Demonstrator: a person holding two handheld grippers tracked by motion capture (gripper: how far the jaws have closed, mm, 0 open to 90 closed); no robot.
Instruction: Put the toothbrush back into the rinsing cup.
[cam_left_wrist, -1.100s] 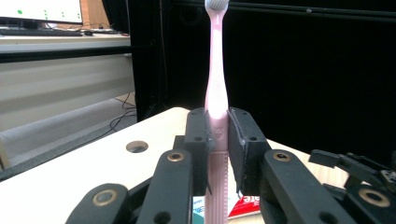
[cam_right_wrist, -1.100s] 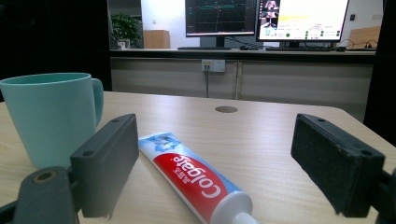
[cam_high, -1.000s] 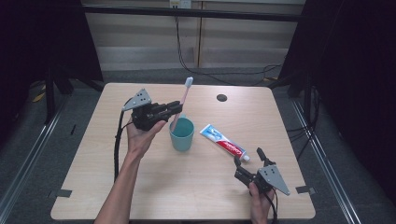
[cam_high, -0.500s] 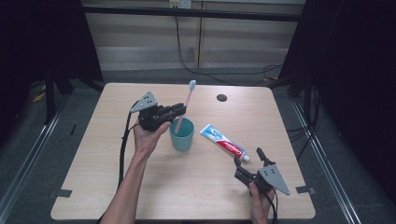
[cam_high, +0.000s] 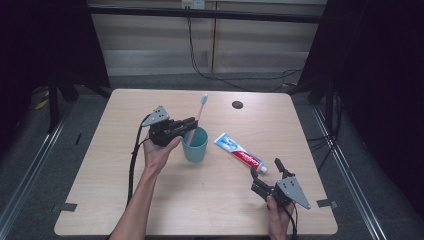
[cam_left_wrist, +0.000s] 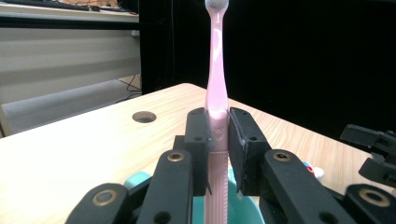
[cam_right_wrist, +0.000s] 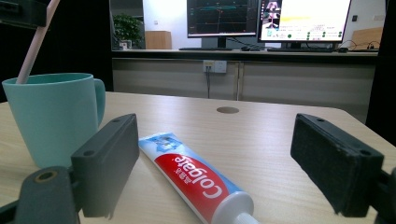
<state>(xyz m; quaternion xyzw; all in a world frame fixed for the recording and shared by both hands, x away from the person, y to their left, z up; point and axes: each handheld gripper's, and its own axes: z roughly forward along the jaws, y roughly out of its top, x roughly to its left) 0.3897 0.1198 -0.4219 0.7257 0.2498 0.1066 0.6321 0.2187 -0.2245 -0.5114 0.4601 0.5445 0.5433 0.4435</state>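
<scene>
The left claw (cam_high: 189, 123) is clenched on the handle of a pink plastic toothbrush (cam_left_wrist: 217, 88), held near upright, its lower end inside the teal ceramic mug (cam_high: 195, 144) directly below, probably being stood there. The right claw (cam_high: 267, 169) rests released, jaws wide, with the red-and-white toothpaste tube (cam_right_wrist: 196, 179) lying just ahead between them. Bare light wooden table (cam_high: 240, 200) surrounds both claws.

The toothbrush (cam_left_wrist: 217, 70) has its lower end hidden inside the cup (cam_left_wrist: 140, 179), and its bristles are cut off by the top edge. The toothpaste (cam_right_wrist: 196, 184) cap runs off the bottom edge.
</scene>
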